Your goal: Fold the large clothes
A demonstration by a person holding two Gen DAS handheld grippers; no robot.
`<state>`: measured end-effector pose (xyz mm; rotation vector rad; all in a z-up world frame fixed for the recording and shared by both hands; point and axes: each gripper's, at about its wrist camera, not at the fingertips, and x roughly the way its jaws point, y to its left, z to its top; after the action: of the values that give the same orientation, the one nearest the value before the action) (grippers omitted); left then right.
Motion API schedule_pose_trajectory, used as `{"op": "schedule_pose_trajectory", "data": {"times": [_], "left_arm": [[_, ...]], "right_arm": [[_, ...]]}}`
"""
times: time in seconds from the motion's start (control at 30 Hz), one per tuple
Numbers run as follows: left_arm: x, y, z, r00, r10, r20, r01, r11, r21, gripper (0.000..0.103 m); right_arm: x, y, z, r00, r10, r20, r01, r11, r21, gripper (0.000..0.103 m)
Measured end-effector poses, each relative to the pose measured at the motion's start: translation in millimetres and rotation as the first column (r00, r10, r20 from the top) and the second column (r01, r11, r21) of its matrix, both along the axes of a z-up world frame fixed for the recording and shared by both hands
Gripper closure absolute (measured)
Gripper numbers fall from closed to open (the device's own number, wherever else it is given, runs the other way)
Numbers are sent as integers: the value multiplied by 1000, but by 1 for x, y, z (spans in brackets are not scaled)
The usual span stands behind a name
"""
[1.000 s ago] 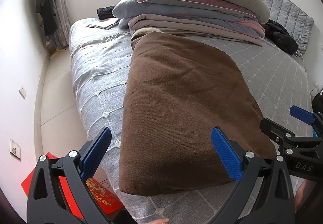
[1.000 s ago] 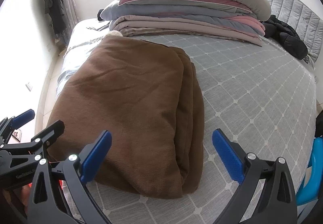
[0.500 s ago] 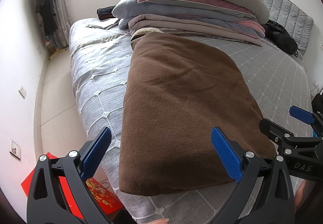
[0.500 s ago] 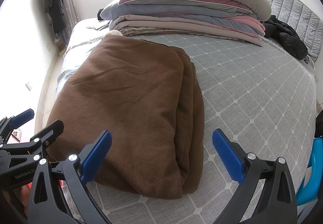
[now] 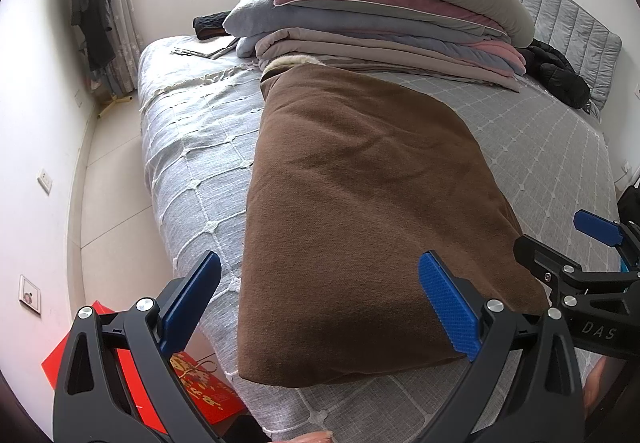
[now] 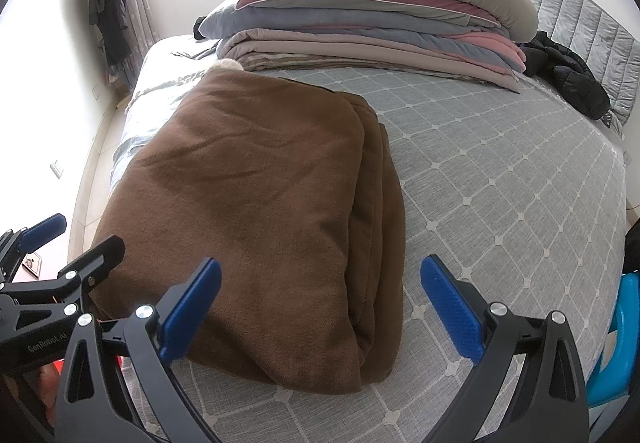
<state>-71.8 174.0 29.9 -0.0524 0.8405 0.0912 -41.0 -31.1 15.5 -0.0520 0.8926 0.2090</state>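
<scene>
A large brown garment [image 5: 360,211] lies folded into a thick rectangle on the grey checked bed [image 5: 192,147]; its layered folded edge runs down its right side in the right wrist view [image 6: 372,227]. A cream fleece collar [image 5: 292,63] shows at its far end. My left gripper [image 5: 320,303] is open and empty, hovering over the garment's near left corner. My right gripper [image 6: 320,303] is open and empty, over the near right corner. Each gripper shows at the edge of the other's view.
A tall stack of folded blankets and a pillow [image 5: 380,7] stands at the head of the bed. A black jacket [image 5: 560,75] lies by the headboard. A red bag [image 5: 192,387] sits on the floor by the bed's near corner. Dark clothes [image 5: 90,3] hang on the left wall.
Both grippers stay open and nearly still; the views shift only slightly. The garment has not moved.
</scene>
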Motion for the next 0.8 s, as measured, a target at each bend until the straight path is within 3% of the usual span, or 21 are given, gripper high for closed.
{"op": "schedule_pose_trajectory", "data": {"times": [0.8], "left_arm": [[0, 1, 0, 1000, 2, 1, -2, 1000, -2, 8]], "right_arm": [[0, 1, 0, 1000, 3, 1, -3, 1000, -6, 7]]}}
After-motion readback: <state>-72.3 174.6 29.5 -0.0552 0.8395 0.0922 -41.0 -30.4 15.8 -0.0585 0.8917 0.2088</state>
